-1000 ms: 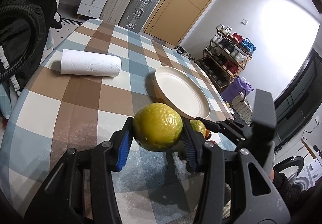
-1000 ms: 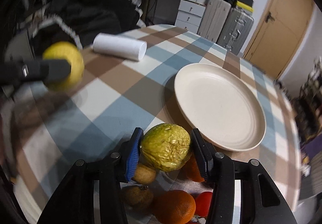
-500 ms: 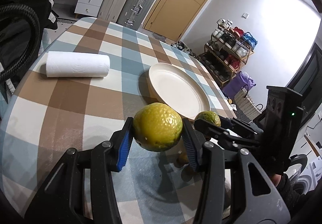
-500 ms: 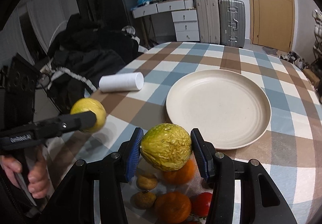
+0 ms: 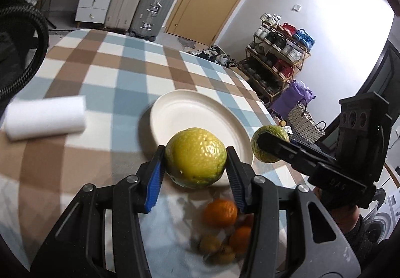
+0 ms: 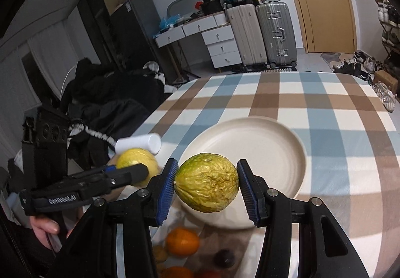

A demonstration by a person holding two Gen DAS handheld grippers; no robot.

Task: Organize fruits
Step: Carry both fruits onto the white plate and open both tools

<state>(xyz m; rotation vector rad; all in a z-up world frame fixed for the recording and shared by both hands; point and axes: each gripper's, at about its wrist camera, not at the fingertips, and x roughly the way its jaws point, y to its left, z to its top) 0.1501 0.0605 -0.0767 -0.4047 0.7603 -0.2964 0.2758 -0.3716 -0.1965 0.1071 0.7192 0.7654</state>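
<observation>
- The left gripper (image 5: 196, 170) clamps a round, dimpled yellow-green citrus (image 5: 196, 158) between its ribbed blue pads (image 5: 153, 186), above the near rim of the plate (image 5: 190, 113).
- The right gripper (image 6: 207, 189) clamps a wrinkled, oval yellow-green fruit (image 6: 207, 185), also above the plate's near rim.
- The plate is round, smooth, cream and shallow; it lies on a table (image 6: 325, 98) under a cloth checked in brown, blue and white.
- Loose fruit lies on the cloth below the grippers: a glossy orange (image 6: 182, 240), a dark round one (image 6: 225, 258), small brownish ones (image 5: 212, 244); blur and the gripper frames cut off parts of the pile.
- A white paper roll (image 5: 45, 117) lies on its side, left of the plate.
- A hand (image 6: 45, 228) on the left gripper's handle shows only in part.
- Suitcases (image 6: 262, 33) and a drawer unit (image 6: 220, 43) stand beyond the table.
</observation>
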